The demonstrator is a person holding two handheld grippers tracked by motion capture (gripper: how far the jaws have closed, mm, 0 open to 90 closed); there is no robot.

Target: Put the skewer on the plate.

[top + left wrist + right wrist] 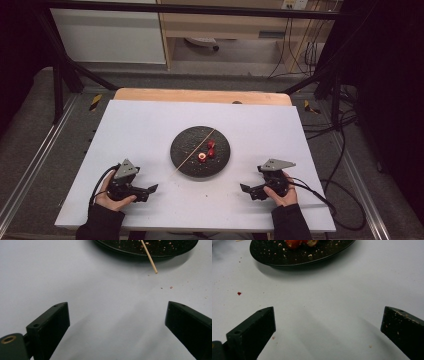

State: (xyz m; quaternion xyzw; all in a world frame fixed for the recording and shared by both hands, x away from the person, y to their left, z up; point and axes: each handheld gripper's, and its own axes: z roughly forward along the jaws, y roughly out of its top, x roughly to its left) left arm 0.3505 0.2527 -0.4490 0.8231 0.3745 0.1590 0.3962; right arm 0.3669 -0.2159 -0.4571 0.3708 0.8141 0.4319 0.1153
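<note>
high view: i have both grippers resting on the white table point(150, 125), left gripper point(150, 190) and right gripper point(246, 189), each well apart from the black plate point(186, 150) at centre. on the plate lie red fruit pieces point(206, 151) and a thin wooden skewer point(195, 148) laid slantwise, its near end overhanging the rim toward my left.

left gripper view: jaws spread wide, nothing between them. the skewer's tip point(150, 258) pokes off the plate edge point(120, 248). i judge it light, stiff, thin and easy to snap or roll; best taken at the overhanging end.

right gripper view: jaws spread wide, empty. fruit pieces point(294, 243) cut off by the top border; they look soft and wet, likely slippery and easily squashed. crumbs point(239, 293) dot the table. whether the pieces are pierced or loose, i cannot tell.
</note>
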